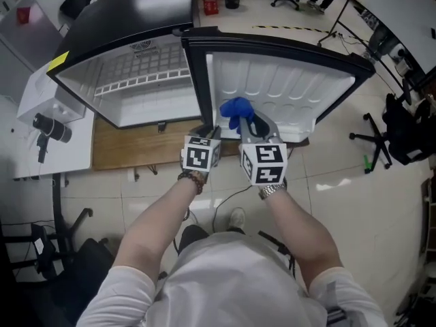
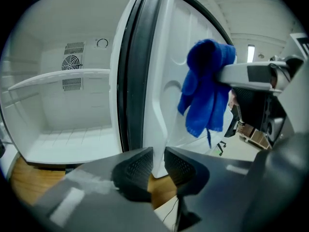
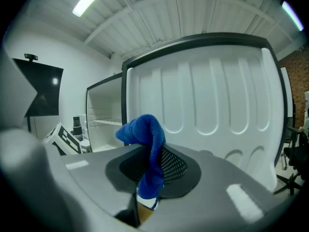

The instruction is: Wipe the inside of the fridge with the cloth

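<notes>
Right gripper (image 3: 152, 154) pinches cloth (image 3: 142, 129) — tail hidden below.

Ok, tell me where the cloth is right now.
The cloth is pinched in the right gripper, held up before the inner side of the open door, right of the fridge cavity in the head view.
</notes>
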Motion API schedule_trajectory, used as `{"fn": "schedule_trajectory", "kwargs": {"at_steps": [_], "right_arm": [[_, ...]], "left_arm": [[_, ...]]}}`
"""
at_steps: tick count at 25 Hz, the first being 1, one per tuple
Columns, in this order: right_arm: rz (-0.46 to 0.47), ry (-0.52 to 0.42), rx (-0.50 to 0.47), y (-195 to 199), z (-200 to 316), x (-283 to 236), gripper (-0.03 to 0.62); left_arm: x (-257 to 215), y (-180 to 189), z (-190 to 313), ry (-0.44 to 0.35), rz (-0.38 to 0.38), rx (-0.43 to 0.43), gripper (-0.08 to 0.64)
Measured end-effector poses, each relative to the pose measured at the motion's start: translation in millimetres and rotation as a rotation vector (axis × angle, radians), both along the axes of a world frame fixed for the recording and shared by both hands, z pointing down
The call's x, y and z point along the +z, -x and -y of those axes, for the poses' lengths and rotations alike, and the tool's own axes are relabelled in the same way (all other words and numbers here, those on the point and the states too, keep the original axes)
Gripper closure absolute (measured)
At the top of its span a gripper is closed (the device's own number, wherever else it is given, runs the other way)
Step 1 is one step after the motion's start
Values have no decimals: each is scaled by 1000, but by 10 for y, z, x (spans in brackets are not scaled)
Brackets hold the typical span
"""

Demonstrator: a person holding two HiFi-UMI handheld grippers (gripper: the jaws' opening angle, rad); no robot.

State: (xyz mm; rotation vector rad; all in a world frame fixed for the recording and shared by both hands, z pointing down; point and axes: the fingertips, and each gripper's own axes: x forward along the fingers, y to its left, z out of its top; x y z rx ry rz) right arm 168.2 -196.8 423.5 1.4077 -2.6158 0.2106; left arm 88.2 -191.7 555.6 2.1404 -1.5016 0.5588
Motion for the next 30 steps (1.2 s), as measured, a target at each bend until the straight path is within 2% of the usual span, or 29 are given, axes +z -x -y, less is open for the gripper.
{"fn": "schedule_trajectory", "kwargs": {"at_steps": [6, 12, 20, 30], "right_arm": [[7, 41, -30, 412, 110, 254, 540], [-30, 13, -18, 490, 206, 352, 540], [-58, -3, 23, 209, 242, 363, 540], [-75, -1, 100, -377, 311, 401, 540]], "left_arm": [[-29, -6, -4, 1, 11, 41, 486], [-31, 0, 7, -9, -6, 49, 480], [-42, 0, 4, -28, -16, 36, 479], [-70, 23, 7, -37, -19, 12, 482]]}}
